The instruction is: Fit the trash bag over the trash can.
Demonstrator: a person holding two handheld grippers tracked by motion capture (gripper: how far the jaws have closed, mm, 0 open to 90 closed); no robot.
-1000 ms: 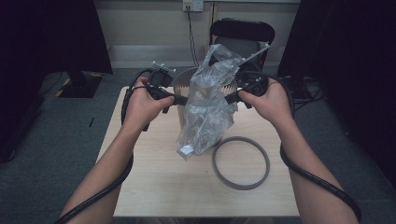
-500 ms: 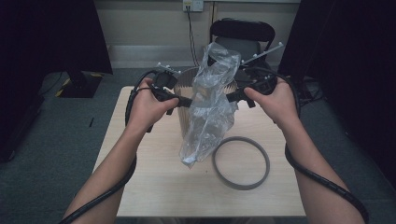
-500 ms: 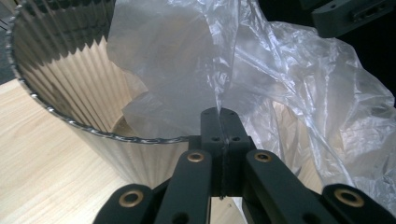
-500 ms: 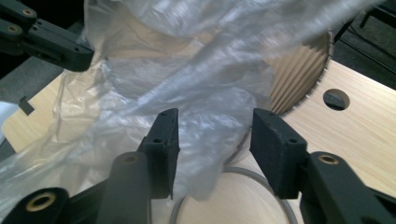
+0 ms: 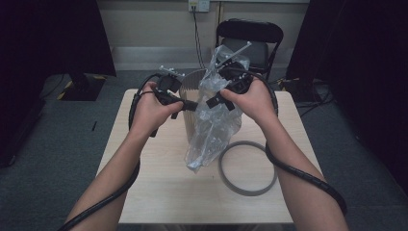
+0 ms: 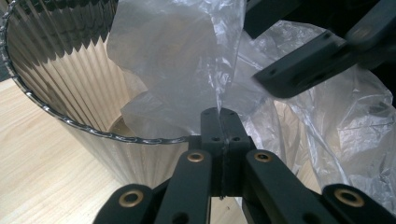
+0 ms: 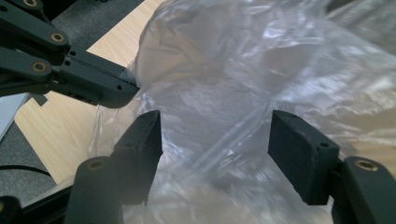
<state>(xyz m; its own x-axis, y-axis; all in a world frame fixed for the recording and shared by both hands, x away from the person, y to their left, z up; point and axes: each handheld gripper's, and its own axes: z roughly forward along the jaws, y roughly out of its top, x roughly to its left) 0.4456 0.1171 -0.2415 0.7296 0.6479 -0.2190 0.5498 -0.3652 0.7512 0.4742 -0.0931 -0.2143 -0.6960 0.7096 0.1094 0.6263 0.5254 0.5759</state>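
A clear plastic bag (image 5: 211, 130) hangs in front of a pleated grey bin (image 5: 191, 82) on the wooden table (image 5: 144, 192). My left gripper (image 5: 190, 105) is shut on an edge of the bag (image 6: 187, 60), its jaws pressed together at the bin's rim (image 6: 70, 123). My right gripper (image 5: 217, 99) sits close beside it at the bag's top. Its jaws have just been opening and stand wide apart. In the right gripper view the crumpled bag film (image 7: 243, 84) lies between and behind its fingers (image 7: 140, 140), and the pads do not press on it.
A grey ring (image 5: 248, 168) lies flat on the table to the right of the bag. A black folding chair (image 5: 250, 38) stands behind the table. Dark carpet surrounds the table, and cables trail from both grippers along the forearms.
My right hand has swung left to the left gripper and its jaws have opened, letting go of the bag. The bag, earlier spread between both grippers, now hangs narrow.
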